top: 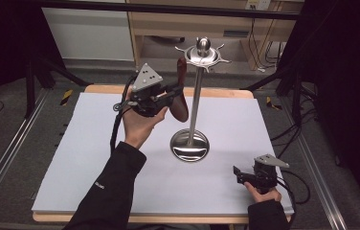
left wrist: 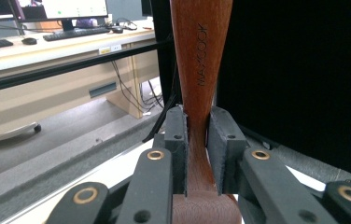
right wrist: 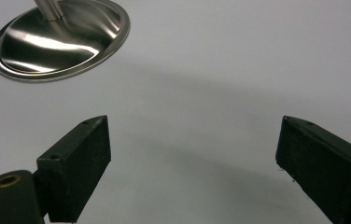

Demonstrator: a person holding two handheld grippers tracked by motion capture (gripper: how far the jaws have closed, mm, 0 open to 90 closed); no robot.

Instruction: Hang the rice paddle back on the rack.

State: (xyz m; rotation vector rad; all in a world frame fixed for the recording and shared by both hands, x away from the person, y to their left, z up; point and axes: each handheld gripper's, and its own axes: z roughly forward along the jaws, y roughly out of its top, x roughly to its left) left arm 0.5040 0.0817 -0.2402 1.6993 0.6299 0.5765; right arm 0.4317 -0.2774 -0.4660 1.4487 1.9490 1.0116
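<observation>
A dark red-brown wooden utensil point(top: 182, 98) stands upright above the table, broad end down and handle up. My left gripper point(top: 175, 91) is shut on its narrow neck, just left of the steel stand point(top: 196, 100). In the left gripper view both pads point(left wrist: 178, 140) press the neck of the wooden utensil point(left wrist: 200, 60), whose handle rises out of the top of the picture. The stand has a round base point(top: 189, 145) and a hooked top disc point(top: 203, 53); the handle tip reaches about the disc's height. My right gripper point(top: 239, 175) rests low at the table's front right, open with nothing between its fingers, as the right gripper point(right wrist: 192, 158) view shows.
A white sheet point(top: 96, 158) covers the wooden table. The stand's shiny base point(right wrist: 61, 39) lies ahead and left of my right jaws. A pale wooden desk point(top: 207, 24) stands behind the table. Metal rails point(top: 5, 158) and cables point(top: 288, 134) run along both sides.
</observation>
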